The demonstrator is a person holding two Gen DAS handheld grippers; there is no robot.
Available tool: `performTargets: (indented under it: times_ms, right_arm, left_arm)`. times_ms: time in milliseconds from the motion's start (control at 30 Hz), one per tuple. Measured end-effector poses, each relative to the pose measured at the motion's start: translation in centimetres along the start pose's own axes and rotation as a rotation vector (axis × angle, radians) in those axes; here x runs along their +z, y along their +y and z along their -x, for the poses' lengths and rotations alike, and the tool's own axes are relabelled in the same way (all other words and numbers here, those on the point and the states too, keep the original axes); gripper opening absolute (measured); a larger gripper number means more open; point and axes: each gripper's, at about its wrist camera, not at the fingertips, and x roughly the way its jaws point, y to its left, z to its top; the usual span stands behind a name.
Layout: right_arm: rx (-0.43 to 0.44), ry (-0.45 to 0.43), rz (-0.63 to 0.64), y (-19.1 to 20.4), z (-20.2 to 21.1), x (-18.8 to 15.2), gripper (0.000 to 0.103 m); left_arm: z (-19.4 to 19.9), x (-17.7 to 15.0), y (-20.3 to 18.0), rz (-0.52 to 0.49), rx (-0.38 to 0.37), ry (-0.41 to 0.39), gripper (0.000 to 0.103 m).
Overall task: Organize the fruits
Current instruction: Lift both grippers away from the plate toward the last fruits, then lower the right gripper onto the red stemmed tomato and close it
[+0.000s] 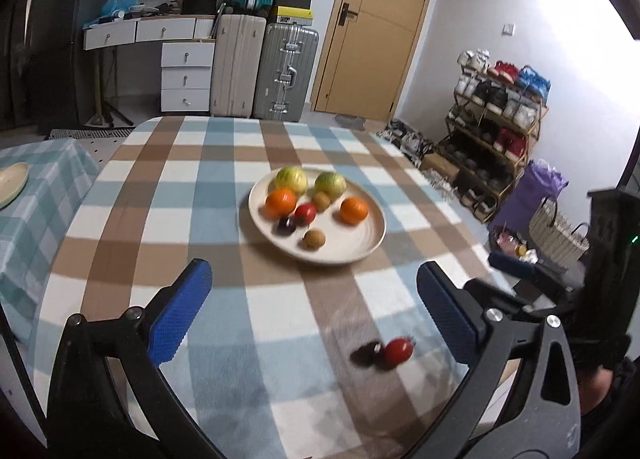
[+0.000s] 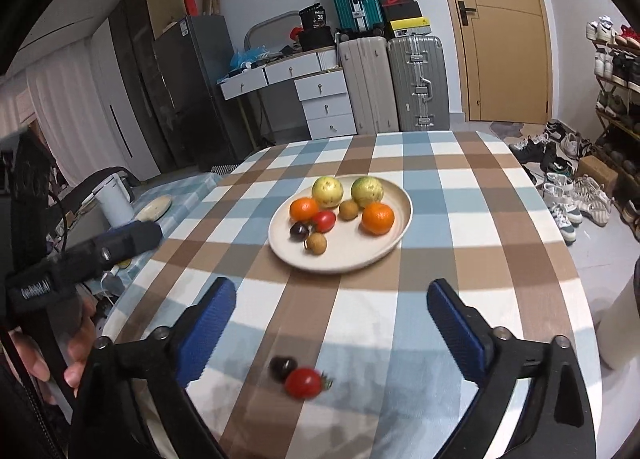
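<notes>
Two loose fruits, red tomato (image 2: 304, 382) touching dark plum (image 2: 282, 367), between right tool's (image 2: 332, 319) spread fingers, left tool (image 1: 316, 307) likewise agape

A cream plate (image 2: 394, 247) holds two yellow-green fruits at 12 o'clock, oranges at 3 and 9, brown fruits and tomatoes centrally. A red tomato (image 2: 304, 382) and a dark tomato (image 2: 281, 367) lie touching on the cloth at 6 o'clock, well apart from the plate.

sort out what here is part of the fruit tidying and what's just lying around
Part of the job:
- plate holding fruit
- loose red tomato on the cloth
- loose dark fruit touching it
- left hand-held gripper, open
- right hand-held gripper, open

Just lying about:
- suitcases
- shoe rack
- second plate on the side table
</notes>
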Motion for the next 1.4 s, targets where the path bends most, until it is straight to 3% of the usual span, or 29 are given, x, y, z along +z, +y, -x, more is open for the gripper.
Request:
performTargets:
  times_ms: [333, 633, 767, 900, 1067, 1333, 1400]
  right_arm:
    - [0.005, 0.063, 0.06, 1.9, 1.0, -2.6, 0.102]
    - [0.024, 0.162, 0.054, 1.4, -0.8, -3.8, 0.102]
    - [0.049, 0.206, 0.051, 1.4, -1.7, -4.2, 0.102]
    - [0.044, 0.251, 0.062, 1.6, -2.8, -4.8, 0.102]
    - [0.054, 0.267, 0.074, 1.8, -3.3, -5.1, 0.1]
    - [0.056, 0.305, 0.111, 2.2, -4.4, -5.7, 0.075]
    - [0.061, 0.309, 0.124, 2.3, -4.6, -5.8, 0.053]
  left_arm:
    - [-1.1, -1.9, -1.5, -0.049, 0.03, 0.045, 0.102]
    - [-2.0, -1.5, -0.4, 0.001, 0.032, 0.07, 0.102]
    - [-2.6, -1.4, 0.4, 0.049, -0.028, 0.116, 0.102]
    - [-2.8, -1.4, 0.8, 0.07, -0.024, 0.121, 0.102]
    - [-3.0, -1.5, 1.1, 0.082, -0.025, 0.13, 0.102]
    - [-3.3, -1.7, 0.9, 0.088, -0.042, 0.144, 0.102]
    - [-3.3, -1.8, 0.9, 0.088, -0.043, 0.146, 0.102]
